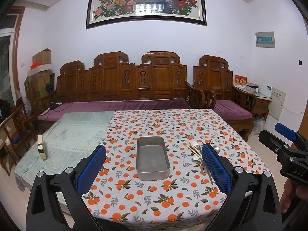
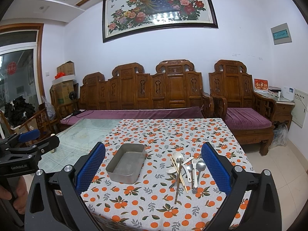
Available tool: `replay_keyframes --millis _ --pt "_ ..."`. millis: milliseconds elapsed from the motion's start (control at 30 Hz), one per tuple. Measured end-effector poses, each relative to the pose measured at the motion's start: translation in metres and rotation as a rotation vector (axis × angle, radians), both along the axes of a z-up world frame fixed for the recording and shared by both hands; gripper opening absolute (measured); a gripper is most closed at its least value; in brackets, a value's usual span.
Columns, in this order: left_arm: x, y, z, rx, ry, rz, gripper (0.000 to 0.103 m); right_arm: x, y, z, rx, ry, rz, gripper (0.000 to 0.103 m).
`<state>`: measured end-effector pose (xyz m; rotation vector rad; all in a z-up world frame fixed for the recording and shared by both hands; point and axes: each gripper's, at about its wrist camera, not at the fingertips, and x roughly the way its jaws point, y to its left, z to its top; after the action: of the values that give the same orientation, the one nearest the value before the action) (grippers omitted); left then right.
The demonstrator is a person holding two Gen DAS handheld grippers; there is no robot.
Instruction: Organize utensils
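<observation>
**Both claws spread above bench edge; tin empty, utensils in a tangle**

Nearest: left claw (image 1: 154,165) spread wide, nothing between its blue pads; right claw (image 2: 153,166) likewise spread and empty. Both hang above the near edge of the bench (image 2: 134,207), clear of everything on it.

Task items: the metal tin (image 2: 126,166) sits on the orange-print cloth (image 2: 154,202) with nothing in it. The utensil pile (image 2: 185,170) lies just right of the tin, not touching it: spoons, a white fork (image 2: 195,170), chopsticks (image 2: 178,179), all crossed over one another.

Risks, as I judge them:
- Handles overlap. Pinching one piece may drag or flip its neighbours, or lift two at once.
- Thin chopsticks lie flat on cloth; the pads could pinch the fabric as well and pull it, shifting the tin.
- Smooth metal spoons may pivot in a grip taken far from their balance point and drop short of the tin.
- The two claws hang near each other, so both reaching at once could collide.

Hard to read:
- Left view: its own right pad covers much of the pile; only a spoon bowl and chopstick tips show.
- Exact count of spoons uncertain; stacking hides some handles.
- A small dark piece at the pile's near end, unidentified.
- A pale banded block (image 1: 42,149) on the bare left part of the bench; cannot tell what it is.
- Lens bends the edges; the bench's near corners are cut off.
</observation>
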<state>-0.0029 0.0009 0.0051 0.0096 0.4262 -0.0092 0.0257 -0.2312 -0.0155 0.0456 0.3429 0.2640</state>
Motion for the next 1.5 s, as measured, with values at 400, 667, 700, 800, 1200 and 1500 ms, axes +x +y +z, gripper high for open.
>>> replay_keyframes --millis 400,667,700,800,1200,1500 --pt "0.010 -0.006 -0.015 0.010 0.045 -0.015 0.096 0.004 0.002 0.001 -0.001 0.024 -0.002 0.100" --pt "0.030 -0.012 -0.036 0.018 0.100 -0.044 0.096 0.030 -0.013 -0.021 -0.009 0.057 -0.009 0.100" --pt "0.033 -0.013 -0.039 0.023 0.106 -0.047 0.096 0.035 -0.014 -0.023 -0.010 0.066 -0.011 0.100" --pt "0.043 -0.015 -0.048 0.025 0.127 -0.054 0.096 0.050 -0.019 -0.027 -0.021 0.079 -0.019 0.100" --pt "0.087 -0.020 -0.075 0.011 0.202 -0.107 0.096 0.123 -0.031 -0.036 -0.081 0.143 -0.007 0.091" --pt "0.122 -0.035 -0.093 0.013 0.262 -0.160 0.096 0.157 -0.057 -0.071 -0.122 0.227 0.010 0.081"
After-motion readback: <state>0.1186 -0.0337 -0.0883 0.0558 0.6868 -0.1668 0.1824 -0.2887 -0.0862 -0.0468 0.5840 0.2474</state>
